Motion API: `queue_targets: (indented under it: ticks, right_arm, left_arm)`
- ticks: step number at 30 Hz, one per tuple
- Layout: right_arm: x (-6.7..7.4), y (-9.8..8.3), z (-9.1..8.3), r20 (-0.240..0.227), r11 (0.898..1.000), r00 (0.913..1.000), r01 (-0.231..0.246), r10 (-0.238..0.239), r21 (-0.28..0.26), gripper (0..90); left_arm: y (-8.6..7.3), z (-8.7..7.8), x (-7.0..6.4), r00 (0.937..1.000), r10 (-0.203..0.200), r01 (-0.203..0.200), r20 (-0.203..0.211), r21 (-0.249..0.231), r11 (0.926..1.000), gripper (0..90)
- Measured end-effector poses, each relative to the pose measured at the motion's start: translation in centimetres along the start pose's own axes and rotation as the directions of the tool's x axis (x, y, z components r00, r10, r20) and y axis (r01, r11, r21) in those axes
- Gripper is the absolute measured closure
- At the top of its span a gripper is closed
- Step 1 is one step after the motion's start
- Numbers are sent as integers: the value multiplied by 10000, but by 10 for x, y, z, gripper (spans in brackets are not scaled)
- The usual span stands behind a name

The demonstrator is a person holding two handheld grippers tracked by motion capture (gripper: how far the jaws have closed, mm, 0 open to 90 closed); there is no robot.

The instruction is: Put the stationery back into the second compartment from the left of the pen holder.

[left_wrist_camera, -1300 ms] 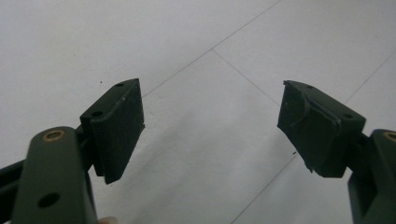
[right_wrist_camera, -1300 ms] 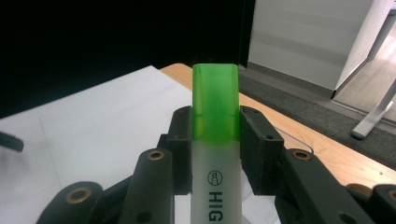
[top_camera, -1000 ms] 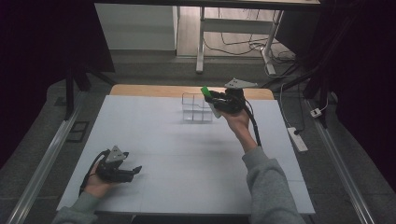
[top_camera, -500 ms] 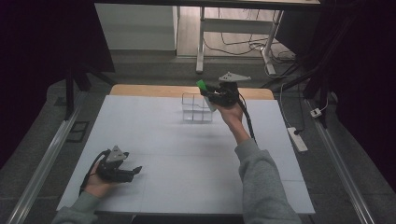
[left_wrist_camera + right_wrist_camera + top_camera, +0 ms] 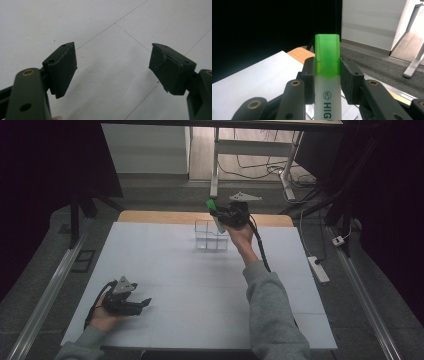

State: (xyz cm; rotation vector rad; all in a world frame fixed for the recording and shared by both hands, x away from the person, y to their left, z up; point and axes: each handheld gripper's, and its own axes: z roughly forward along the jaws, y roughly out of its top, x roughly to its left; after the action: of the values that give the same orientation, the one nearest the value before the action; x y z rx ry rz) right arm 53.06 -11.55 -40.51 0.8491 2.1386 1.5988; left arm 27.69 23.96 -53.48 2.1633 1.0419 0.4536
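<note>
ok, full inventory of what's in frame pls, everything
highlighter: 1, green cap on a pale body, clamped between the right gripper's pads, cap end up
clear organiser box: 1, transparent with compartments, far middle of the table, below the highlighter
table: 1, white top with a wooden far edge
power strip: 1, white, on the floor right of the table
white cabinet: 1, beyond the table, far left
left gripper: 1, black, jaws apart with nothing between, near left of the table
right gripper: 1, black, held above the box
sleeves: 2, grey
</note>
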Motion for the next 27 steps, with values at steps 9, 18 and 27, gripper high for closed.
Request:
queue_targets:
  ticks: [9, 18, 27]
  right_arm:
    - [-4, -5, 18, 57, 9999, 9999, -131, 131, -34, 662]
    - [-6, -4, 33, 55, 10000, 10000, -4, 4, -32, 661]
    - [-12, -11, 41, 89, 9990, 9994, -335, 338, -300, 659]
  left_arm:
    - [-1, 0, 0, 10000, 34, -34, 11, 20, 10000, 221]
    - [-2, 1, 1, 10000, 7, -8, 69, 56, 10000, 221]
    - [-2, 1, 1, 10000, 60, -61, 61, 128, 9999, 220]
